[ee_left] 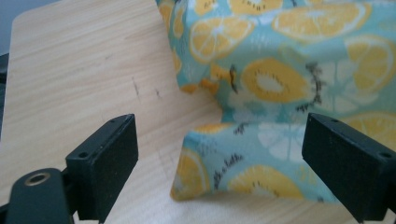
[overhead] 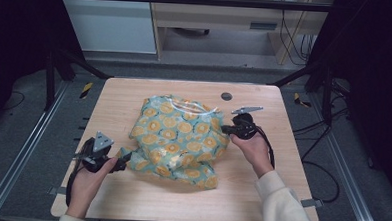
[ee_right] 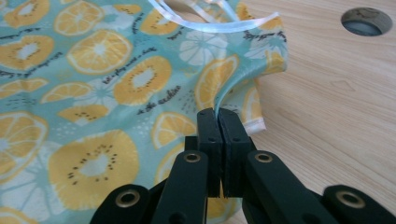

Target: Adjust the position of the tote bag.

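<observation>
The right gripper (ee_right: 218,116) pinches the citrus-print garment (overhead: 180,140). The left gripper (ee_left: 219,154) gapes wide, straddling its corner. Its cursive lettering is unreadable.

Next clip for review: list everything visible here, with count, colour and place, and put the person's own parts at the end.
garment: one, teal with orange citrus-slice print and a white-trimmed opening, crumpled at the table's middle.
table: one, light wood, rounded corners, under the garment.
cable hole: one, grey, round, near the table's far edge.
frame: black bars around the table.
left gripper: one, black, jaws open either side of a garment corner at the near left.
right gripper: one, black, jaws shut on the garment's right edge.
hands: two, left hand, right hand; cream sleeve on the right arm.
</observation>
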{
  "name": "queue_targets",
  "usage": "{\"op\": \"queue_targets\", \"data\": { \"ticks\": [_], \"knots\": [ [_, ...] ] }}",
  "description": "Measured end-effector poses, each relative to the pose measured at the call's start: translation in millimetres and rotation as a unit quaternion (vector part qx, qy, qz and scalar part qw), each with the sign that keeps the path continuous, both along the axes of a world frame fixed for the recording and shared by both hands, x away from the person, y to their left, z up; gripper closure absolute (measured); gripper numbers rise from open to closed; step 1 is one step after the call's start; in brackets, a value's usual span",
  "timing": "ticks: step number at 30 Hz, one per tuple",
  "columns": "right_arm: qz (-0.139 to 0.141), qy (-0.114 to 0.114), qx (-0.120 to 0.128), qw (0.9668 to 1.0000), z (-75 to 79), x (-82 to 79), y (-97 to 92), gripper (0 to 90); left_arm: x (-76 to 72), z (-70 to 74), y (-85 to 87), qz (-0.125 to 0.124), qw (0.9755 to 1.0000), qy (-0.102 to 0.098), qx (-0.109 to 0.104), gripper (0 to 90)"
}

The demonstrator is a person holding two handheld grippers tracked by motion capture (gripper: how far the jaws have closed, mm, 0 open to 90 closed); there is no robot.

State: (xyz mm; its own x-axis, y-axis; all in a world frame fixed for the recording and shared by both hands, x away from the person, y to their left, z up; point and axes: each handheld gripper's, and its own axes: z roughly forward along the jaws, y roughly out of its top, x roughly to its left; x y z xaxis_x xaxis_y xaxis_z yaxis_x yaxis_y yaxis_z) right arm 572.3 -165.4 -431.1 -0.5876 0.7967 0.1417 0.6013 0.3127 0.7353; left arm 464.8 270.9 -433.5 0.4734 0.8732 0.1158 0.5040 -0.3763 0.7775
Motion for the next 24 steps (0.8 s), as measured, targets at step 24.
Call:
{"op": "queue_targets", "data": {
  "ticks": [24],
  "knots": [
    [0.02, -0.007, -0.014, 0.9997, 1.1, 1.9, 4.8, 88.9, 128.0, 13.1, -28.0, 0.025, 0.9964, 0.078, -0.023, 11.3]
  ]
}}
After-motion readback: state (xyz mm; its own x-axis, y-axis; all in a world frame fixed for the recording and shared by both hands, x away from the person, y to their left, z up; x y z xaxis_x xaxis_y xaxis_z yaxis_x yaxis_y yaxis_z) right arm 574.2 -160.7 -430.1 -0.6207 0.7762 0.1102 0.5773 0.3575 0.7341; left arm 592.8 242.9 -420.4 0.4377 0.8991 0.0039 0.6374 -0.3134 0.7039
